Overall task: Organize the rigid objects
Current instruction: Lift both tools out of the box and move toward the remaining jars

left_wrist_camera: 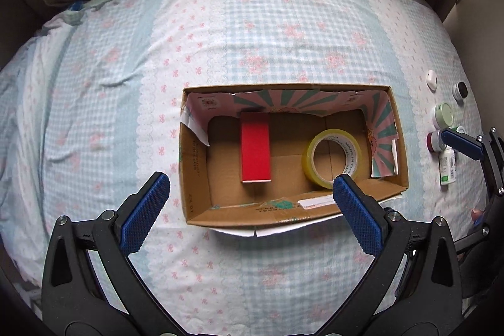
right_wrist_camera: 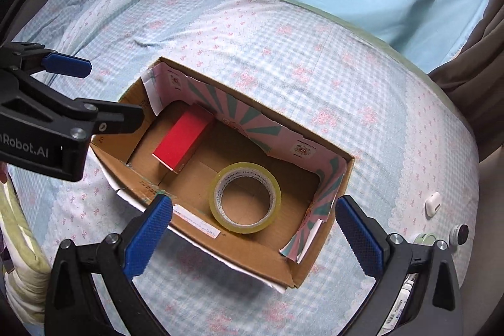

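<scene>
Both tongs hang above the cardboard box [left_wrist_camera: 318, 211], which sits on the bed [left_wrist_camera: 252, 21] and serves as the landmark here. The left tongs [left_wrist_camera: 249, 189] stand with jaws spread wide and nothing between the pads, poised over the box's near wall; the right tongs [right_wrist_camera: 253, 214] are likewise spread wide and empty, over the box's right half. Inside the box, 2 things already lie flat on its floor: a red box [left_wrist_camera: 255, 147] toward its left end and a roll of yellow tape [left_wrist_camera: 332, 158] toward its right end. The remaining things lie on the bed just outside the box's right end: a white earbud case [right_wrist_camera: 432, 203], a black-capped jar [left_wrist_camera: 460, 90], a green-lidded jar [left_wrist_camera: 443, 112], a dark red jar [left_wrist_camera: 434, 142] and a small white bottle [left_wrist_camera: 448, 170]. The step in hand looks like the reach for the next of these. It would go best if the right tongs travelled sideways clear of the box's wall, came down squarely over 1 jar, and closed across its round sides without knocking its close neighbours. The free floor between the red box and the tape looks the best spot to fill.
</scene>
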A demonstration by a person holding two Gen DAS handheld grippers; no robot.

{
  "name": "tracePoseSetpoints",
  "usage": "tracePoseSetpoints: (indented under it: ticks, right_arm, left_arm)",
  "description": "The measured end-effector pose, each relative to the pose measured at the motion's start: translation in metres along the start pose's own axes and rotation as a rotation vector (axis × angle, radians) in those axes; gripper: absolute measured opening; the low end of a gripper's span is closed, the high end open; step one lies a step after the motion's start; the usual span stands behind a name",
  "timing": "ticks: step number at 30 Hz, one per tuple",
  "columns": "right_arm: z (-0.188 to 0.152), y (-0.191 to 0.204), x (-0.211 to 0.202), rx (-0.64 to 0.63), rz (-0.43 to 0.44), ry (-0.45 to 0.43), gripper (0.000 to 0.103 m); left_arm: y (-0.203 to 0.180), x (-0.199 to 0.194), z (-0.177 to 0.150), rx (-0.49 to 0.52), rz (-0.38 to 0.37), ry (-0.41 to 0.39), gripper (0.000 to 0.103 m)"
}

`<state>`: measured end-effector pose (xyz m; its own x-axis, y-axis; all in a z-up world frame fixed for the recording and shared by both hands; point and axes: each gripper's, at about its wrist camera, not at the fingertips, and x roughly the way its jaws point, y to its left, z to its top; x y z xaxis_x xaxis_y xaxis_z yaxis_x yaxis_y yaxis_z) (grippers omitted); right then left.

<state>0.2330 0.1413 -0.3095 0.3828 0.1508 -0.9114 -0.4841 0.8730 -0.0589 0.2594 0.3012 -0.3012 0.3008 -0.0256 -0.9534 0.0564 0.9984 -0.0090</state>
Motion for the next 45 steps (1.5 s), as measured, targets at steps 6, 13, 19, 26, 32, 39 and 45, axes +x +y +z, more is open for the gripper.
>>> tracePoseSetpoints:
  ticks: [6,13,19,26,32,39,45]
  right_arm:
    - [-0.018,-0.005,-0.059,0.039,-0.011,-0.027,0.103]
    - [-0.065,-0.037,-0.115,0.137,-0.089,-0.061,0.103]
    - [-0.119,-0.096,-0.158,0.253,-0.118,-0.096,0.103]
    - [-0.183,-0.182,-0.172,0.223,-0.132,-0.114,0.103]
    - [-0.215,-0.256,-0.168,0.134,-0.11,-0.137,0.103]
    - [-0.232,-0.324,-0.134,0.014,-0.087,-0.115,0.103]
    - [-0.24,-0.359,-0.08,-0.131,-0.024,-0.075,0.103]
  left_arm:
    - [-0.003,-0.065,-0.023,-0.021,0.017,-0.099,0.103]
    - [-0.039,-0.115,-0.047,0.003,0.057,-0.194,0.103]
    - [-0.095,-0.138,-0.065,-0.008,-0.01,-0.227,0.103]
    - [-0.195,-0.147,-0.082,-0.009,0.052,-0.244,0.103]
    - [-0.285,-0.133,-0.088,-0.042,0.023,-0.218,0.103]
    - [-0.378,-0.076,-0.08,-0.006,-0.044,-0.133,0.103]
    - [-0.429,0.01,-0.068,-0.035,-0.178,0.011,0.103]
